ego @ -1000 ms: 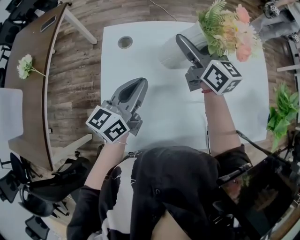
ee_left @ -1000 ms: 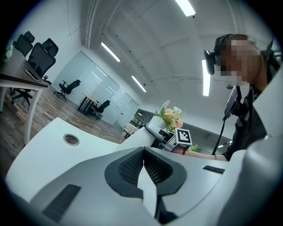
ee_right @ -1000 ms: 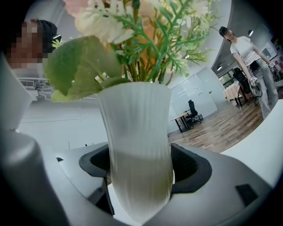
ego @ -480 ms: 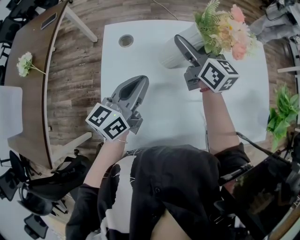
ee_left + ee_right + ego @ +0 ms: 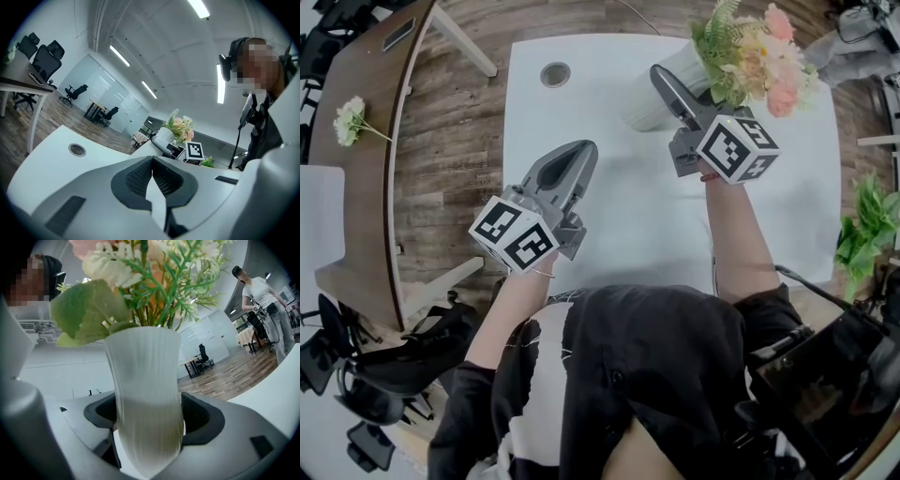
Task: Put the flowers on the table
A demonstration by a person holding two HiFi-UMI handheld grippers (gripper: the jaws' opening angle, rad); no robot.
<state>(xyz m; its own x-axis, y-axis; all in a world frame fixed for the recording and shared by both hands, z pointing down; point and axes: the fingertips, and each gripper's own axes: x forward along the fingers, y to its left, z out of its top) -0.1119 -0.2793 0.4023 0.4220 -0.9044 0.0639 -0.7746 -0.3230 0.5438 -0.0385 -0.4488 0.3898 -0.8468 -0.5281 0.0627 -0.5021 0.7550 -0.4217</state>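
An open-plan office: black swivel chairs (image 5: 46, 61) at a long brown desk (image 5: 366, 187), glass-walled rooms (image 5: 96, 82), ceiling strip lights (image 5: 121, 55), wood-plank flooring (image 5: 450, 141), and a white bench (image 5: 609, 206) with a cable grommet (image 5: 555, 74).

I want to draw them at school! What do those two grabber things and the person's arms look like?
Both the left gripper and the right gripper are smooth grey and taper like a beak. Their fingers have dark ribbed pads inside. Each carries a white cube with black square markers. The person wears black sleeves.
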